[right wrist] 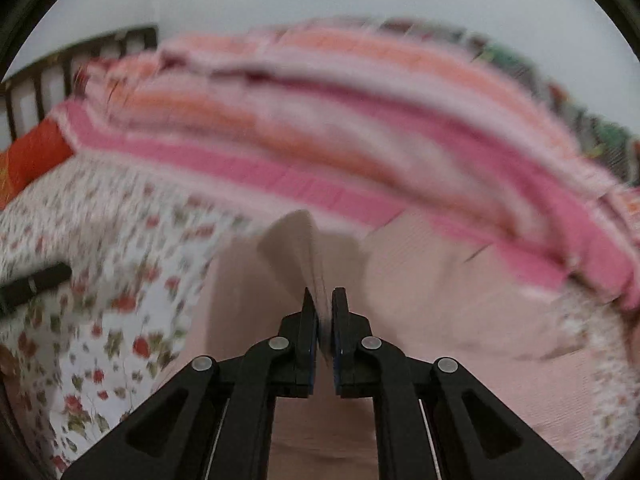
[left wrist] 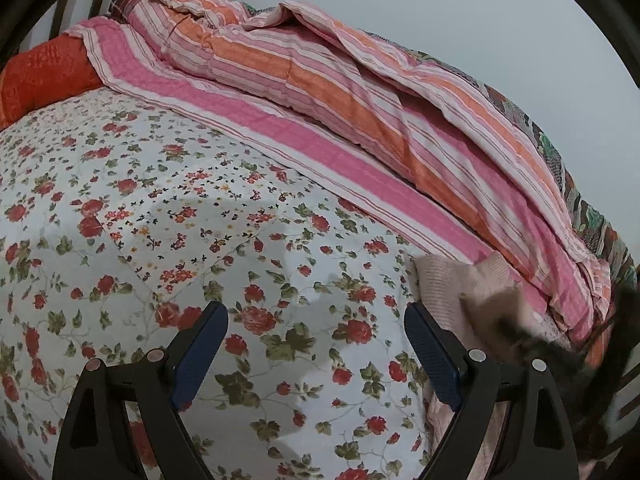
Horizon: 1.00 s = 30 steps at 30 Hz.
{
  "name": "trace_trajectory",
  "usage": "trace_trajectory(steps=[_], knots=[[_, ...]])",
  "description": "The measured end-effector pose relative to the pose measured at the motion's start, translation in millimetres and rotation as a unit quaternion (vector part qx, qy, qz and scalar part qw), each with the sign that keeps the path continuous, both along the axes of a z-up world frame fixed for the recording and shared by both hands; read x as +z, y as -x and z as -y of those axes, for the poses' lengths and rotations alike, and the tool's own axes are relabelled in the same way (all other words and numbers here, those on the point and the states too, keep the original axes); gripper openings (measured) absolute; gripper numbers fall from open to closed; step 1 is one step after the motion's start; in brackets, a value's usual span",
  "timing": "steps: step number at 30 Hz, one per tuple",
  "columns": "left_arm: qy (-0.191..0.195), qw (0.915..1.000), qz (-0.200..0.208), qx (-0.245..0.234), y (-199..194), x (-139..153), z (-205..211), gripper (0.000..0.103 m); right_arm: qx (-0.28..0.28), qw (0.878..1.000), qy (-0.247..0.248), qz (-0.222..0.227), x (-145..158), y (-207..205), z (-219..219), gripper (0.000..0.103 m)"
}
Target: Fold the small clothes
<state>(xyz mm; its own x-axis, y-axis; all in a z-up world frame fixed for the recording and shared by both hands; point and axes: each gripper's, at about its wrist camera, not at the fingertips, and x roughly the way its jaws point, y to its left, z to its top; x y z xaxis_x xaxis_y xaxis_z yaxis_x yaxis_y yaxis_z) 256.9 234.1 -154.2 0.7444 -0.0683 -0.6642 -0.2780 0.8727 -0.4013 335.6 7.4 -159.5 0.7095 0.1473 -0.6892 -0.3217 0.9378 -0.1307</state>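
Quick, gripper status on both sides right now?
Left gripper: open, holding nothing, over the floral sheet.
Right gripper: closed on a fold of the pink garment.

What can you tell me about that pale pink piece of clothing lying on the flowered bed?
The pale pink garment looks like a soft, finely ribbed knit. It lies spread on the floral bedsheet, its far edge reaching the striped pink quilt. The right gripper is shut on a fold of it, lifting that flap upright between its fingers. The left gripper is open and touches none of it; the garment shows beside its right finger. Motion blur hides finer detail.
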Motion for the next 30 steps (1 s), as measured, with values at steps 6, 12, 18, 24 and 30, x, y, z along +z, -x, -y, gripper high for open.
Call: trace_trajectory(steps=[6, 12, 18, 24, 30], knots=[[0.017, 0.9995, 0.008, -0.027, -5, -1, 12, 0.089, 0.063, 0.997, 0.016, -0.038, -15, 15, -2, 0.045], [-0.005, 0.9962, 0.017, -0.085, -13, 2, 55, 0.088, 0.031, 0.998, -0.062, -0.002, 21, 47, 85, 0.062], [-0.019, 0.9895, 0.024, -0.141, -26, 0, 103, 0.082, -0.051, 0.996, -0.062, 0.032, 25, 61, 183, 0.064], [-0.055, 0.981, 0.01, -0.186, -37, -9, 150, 0.064, -0.158, 0.982, -0.104, -0.011, 1, 53, 275, 0.061], [-0.083, 0.9798, 0.005, -0.182, -36, -14, 161, 0.053, -0.181, 0.971, -0.147, -0.048, -24, 47, 302, 0.052]])
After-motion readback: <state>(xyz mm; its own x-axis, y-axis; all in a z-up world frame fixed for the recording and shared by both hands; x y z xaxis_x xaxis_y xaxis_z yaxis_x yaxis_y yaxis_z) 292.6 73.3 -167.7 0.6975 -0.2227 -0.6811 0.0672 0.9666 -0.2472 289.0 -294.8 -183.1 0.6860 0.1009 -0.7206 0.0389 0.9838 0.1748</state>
